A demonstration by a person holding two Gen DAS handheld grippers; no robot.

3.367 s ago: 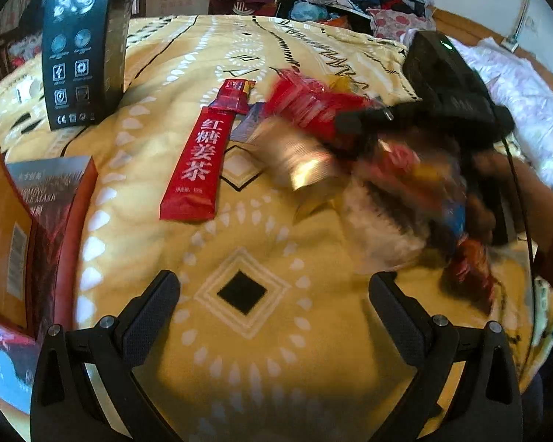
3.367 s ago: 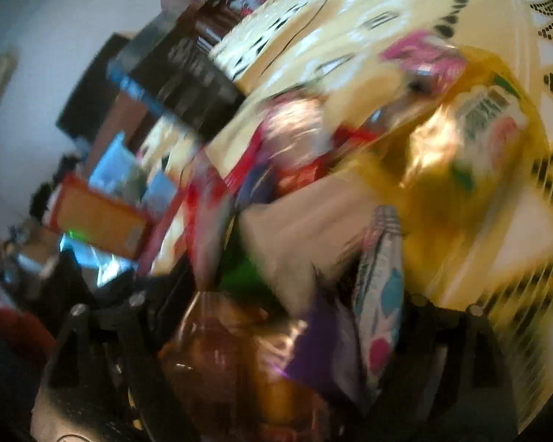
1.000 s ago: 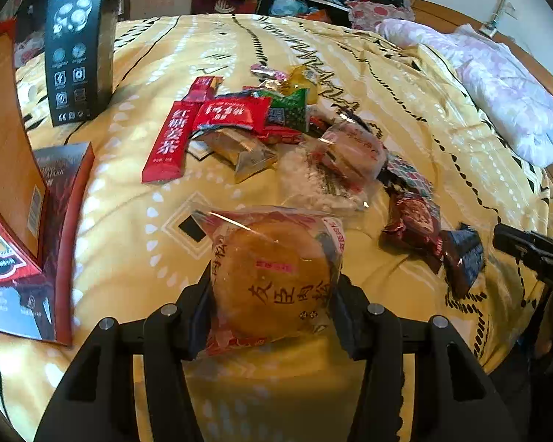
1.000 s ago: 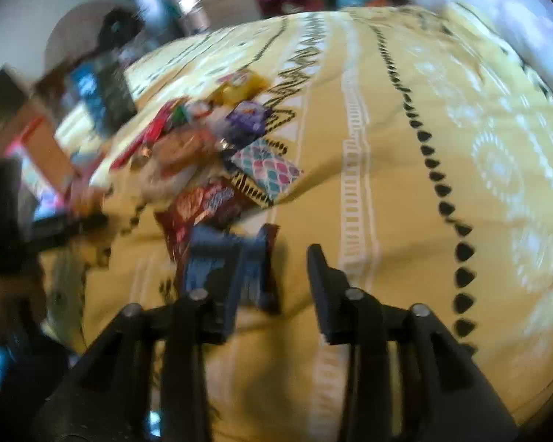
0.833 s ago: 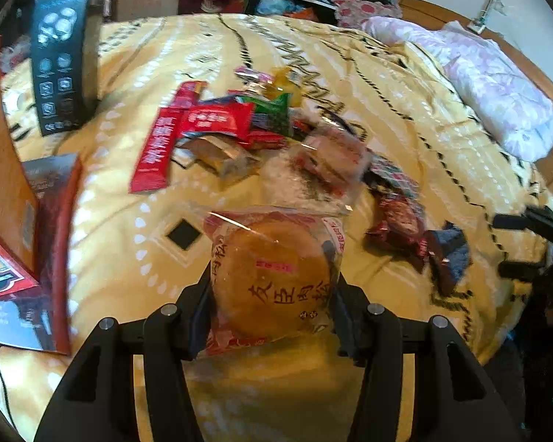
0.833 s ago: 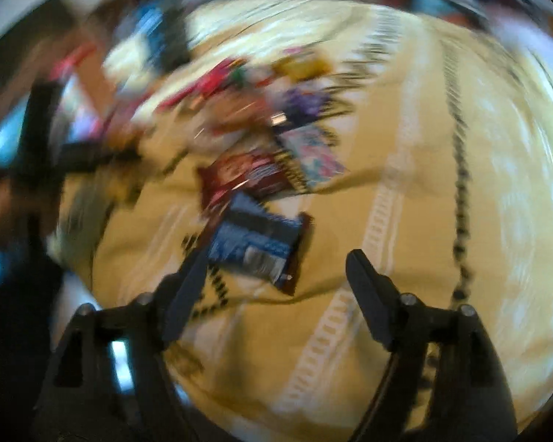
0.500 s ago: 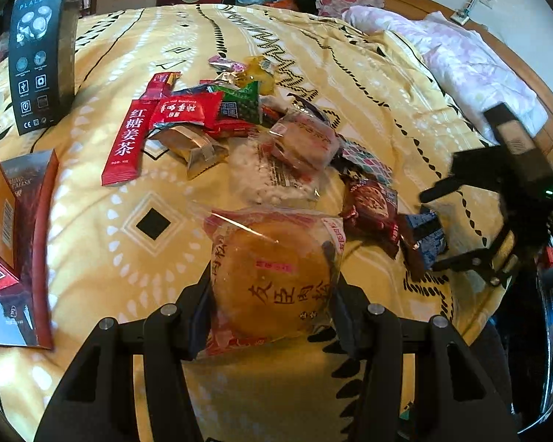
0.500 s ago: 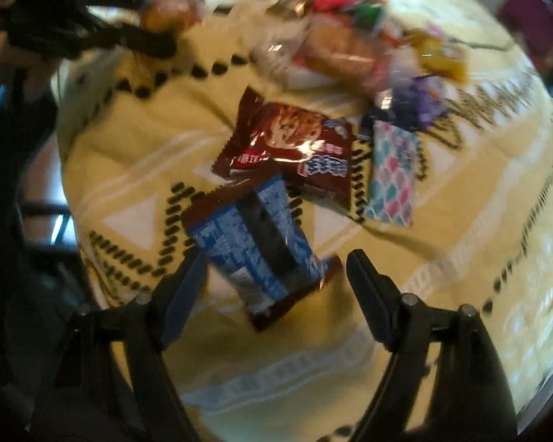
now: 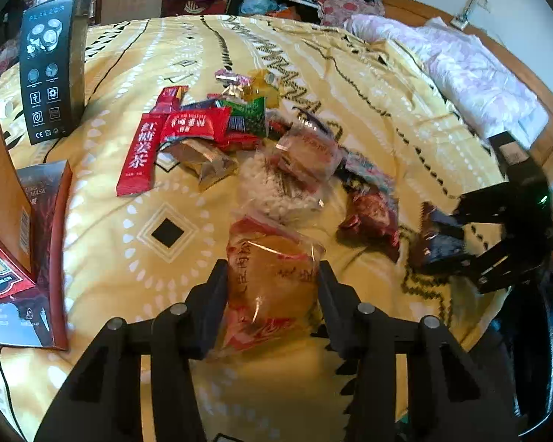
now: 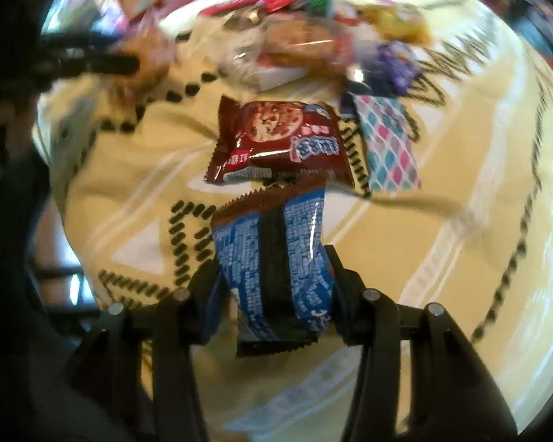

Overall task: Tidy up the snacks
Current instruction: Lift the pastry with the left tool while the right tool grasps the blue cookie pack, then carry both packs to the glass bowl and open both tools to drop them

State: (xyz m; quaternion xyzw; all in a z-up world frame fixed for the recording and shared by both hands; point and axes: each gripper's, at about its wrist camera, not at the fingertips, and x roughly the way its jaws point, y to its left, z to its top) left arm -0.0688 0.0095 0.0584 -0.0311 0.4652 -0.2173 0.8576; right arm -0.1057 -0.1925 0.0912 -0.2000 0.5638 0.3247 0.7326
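Near the bedspread (image 10: 442, 258) edge, right tongs (image 10: 272, 280) closing on blue packet (image 10: 272, 265).

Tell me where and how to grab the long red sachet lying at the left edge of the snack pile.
Take the long red sachet across its narrow width near the lower end, coming from above. It lies flat; that end is bare, the upper end tucked among other packets.

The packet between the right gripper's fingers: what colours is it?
Blue with a dark centre strip and brown ends, clearest in the right wrist view.
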